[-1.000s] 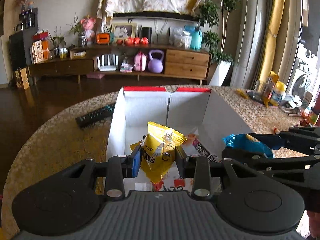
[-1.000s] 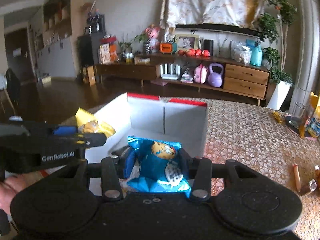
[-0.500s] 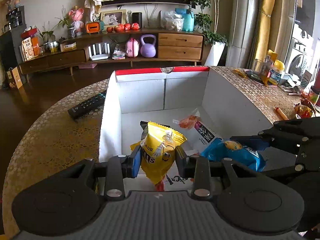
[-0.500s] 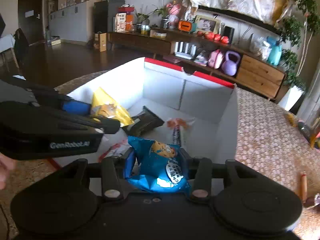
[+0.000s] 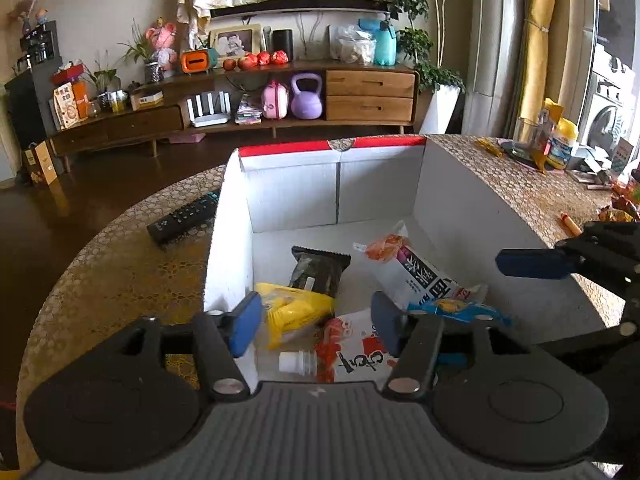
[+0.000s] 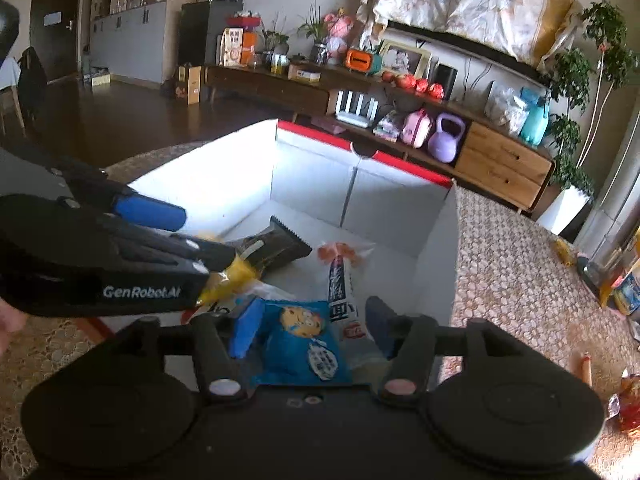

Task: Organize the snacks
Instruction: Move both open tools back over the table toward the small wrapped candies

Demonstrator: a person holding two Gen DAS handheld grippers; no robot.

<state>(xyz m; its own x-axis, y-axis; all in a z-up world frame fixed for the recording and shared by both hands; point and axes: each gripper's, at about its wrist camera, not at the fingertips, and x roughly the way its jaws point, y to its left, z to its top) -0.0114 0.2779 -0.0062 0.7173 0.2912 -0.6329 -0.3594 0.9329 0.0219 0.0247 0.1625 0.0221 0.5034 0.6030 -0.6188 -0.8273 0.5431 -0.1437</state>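
while both grippers hung over the white box (image 5: 460, 200), i saw my left gripper (image 5: 316, 320) fingers spread above the yellow packet (image 5: 294, 310), my right gripper (image 6: 310, 326) fingers parted around the blue cookie bag (image 6: 300, 340).

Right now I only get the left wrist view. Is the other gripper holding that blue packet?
Observer: No. The right gripper is open; the blue packet lies loose between its fingers.
Operator: What's printed on it?
Observer: A cookie, face up.
Operator: Where is my gripper from there?
Observer: The left gripper hangs left of the packet, over the yellow bag in the box.
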